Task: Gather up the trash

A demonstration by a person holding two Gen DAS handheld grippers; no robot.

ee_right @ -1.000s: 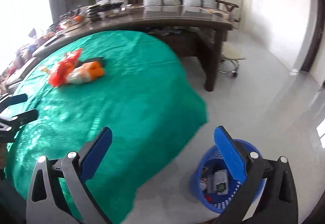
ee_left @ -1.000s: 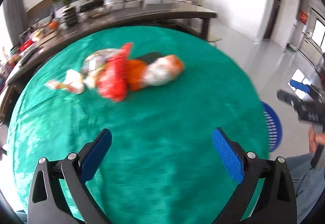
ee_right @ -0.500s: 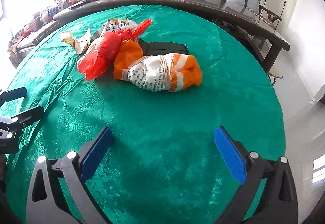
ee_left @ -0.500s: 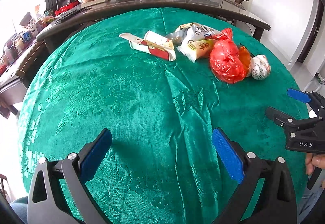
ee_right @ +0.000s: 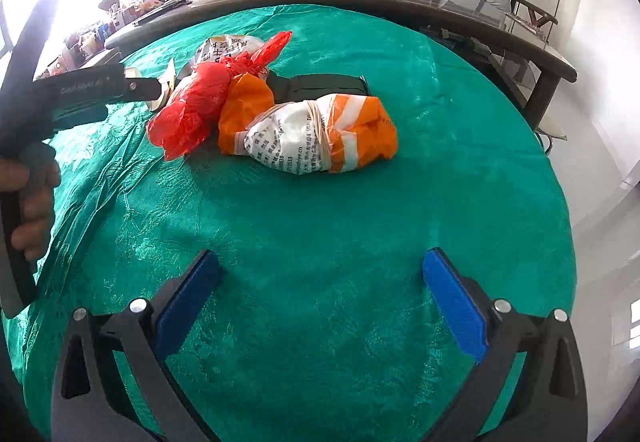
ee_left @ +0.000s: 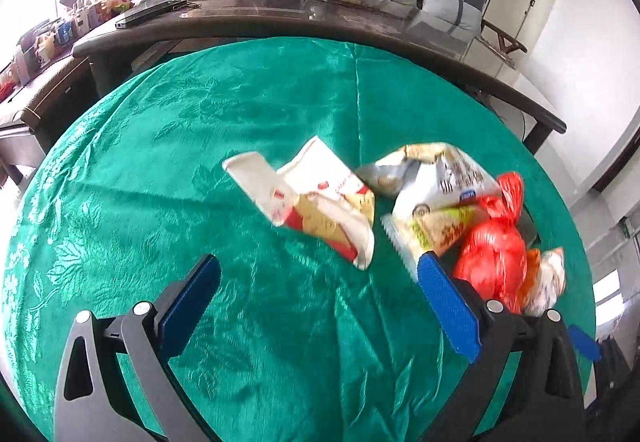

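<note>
Both grippers are hovering spread wide and empty over the green-clothed counter (ee_right: 460,169). The left gripper (ee_left: 320,306) is facing a red-and-white wrapper (ee_left: 320,205) lying just ahead, beside a grey snack bag (ee_left: 432,177). The right gripper (ee_right: 320,298) is facing an orange-and-white tied bag (ee_right: 320,133) touching a red bag (ee_right: 196,105).
</note>
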